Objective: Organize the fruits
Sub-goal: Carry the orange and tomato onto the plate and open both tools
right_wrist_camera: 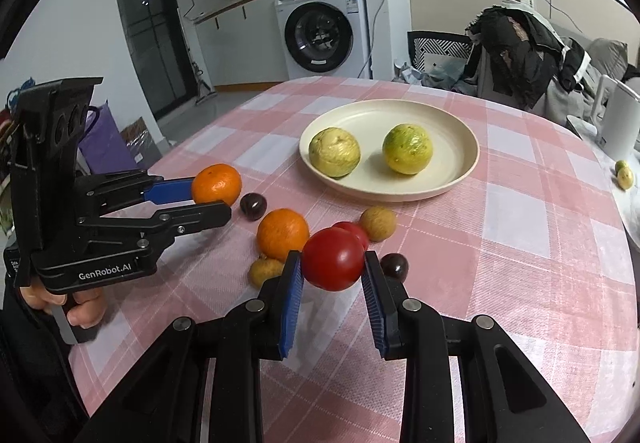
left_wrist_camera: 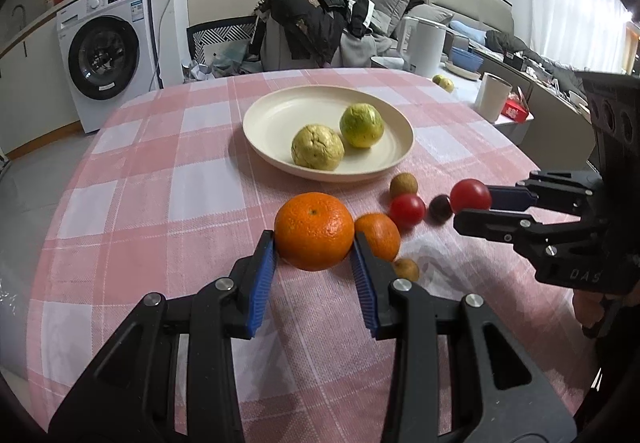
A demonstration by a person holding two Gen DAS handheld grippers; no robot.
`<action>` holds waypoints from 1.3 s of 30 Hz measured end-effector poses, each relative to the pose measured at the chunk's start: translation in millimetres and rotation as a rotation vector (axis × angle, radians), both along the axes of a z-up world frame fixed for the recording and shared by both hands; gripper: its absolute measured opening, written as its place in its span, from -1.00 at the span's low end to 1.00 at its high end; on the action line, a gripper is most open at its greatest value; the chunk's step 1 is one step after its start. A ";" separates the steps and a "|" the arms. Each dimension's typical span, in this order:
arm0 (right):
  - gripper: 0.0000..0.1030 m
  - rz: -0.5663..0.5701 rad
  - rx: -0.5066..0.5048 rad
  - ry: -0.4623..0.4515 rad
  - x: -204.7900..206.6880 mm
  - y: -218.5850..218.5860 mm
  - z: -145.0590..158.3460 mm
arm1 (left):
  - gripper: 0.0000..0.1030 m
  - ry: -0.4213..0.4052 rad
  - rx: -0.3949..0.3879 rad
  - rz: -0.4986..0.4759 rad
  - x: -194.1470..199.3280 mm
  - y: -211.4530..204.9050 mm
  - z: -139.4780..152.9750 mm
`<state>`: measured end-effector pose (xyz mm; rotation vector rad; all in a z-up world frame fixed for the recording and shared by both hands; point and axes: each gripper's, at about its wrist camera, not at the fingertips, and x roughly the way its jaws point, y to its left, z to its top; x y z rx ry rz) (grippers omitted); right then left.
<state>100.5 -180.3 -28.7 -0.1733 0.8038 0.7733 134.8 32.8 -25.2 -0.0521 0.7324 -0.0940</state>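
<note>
Left wrist view: the plate (left_wrist_camera: 280, 111) already has two yellow-green fruits (left_wrist_camera: 318, 151) on it, so I'd guess roughly a third done. The left gripper (left_wrist_camera: 314, 245) is clamped on the big orange (left_wrist_camera: 314, 230), just in front of the plate, angled toward it. Beside the plate on the checkered surface (left_wrist_camera: 160, 171) sit a smaller orange (left_wrist_camera: 380, 234), a tomato (left_wrist_camera: 407, 209) and some small fruits.

Right wrist view: the right gripper (right_wrist_camera: 333, 263) is squeezing a red tomato (right_wrist_camera: 333, 258) just short of the plate, level and pointed at it. A second tomato, a longan (right_wrist_camera: 378, 223) and two dark fruits still wait near the plate.
</note>
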 end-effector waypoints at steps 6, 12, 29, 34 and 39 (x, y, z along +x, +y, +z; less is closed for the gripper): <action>-0.41 -0.041 0.037 -0.012 7.8 -4.3 5.9 | -0.33 -0.024 0.005 -0.002 10.5 -4.5 7.6; -0.41 -0.071 0.039 -0.011 21.9 -3.9 11.3 | -0.33 -0.023 -0.005 -0.018 27.1 -13.9 6.5; -0.41 -0.104 0.040 0.024 65.1 8.8 10.0 | -0.33 0.035 0.004 -0.044 79.4 -28.3 -3.3; -0.40 -0.122 0.043 0.043 78.4 8.7 7.0 | -0.33 0.047 -0.003 -0.047 89.8 -28.3 -5.1; -0.40 -0.141 0.035 0.057 90.2 11.4 -0.1 | -0.33 0.056 0.009 -0.051 99.0 -29.6 -8.8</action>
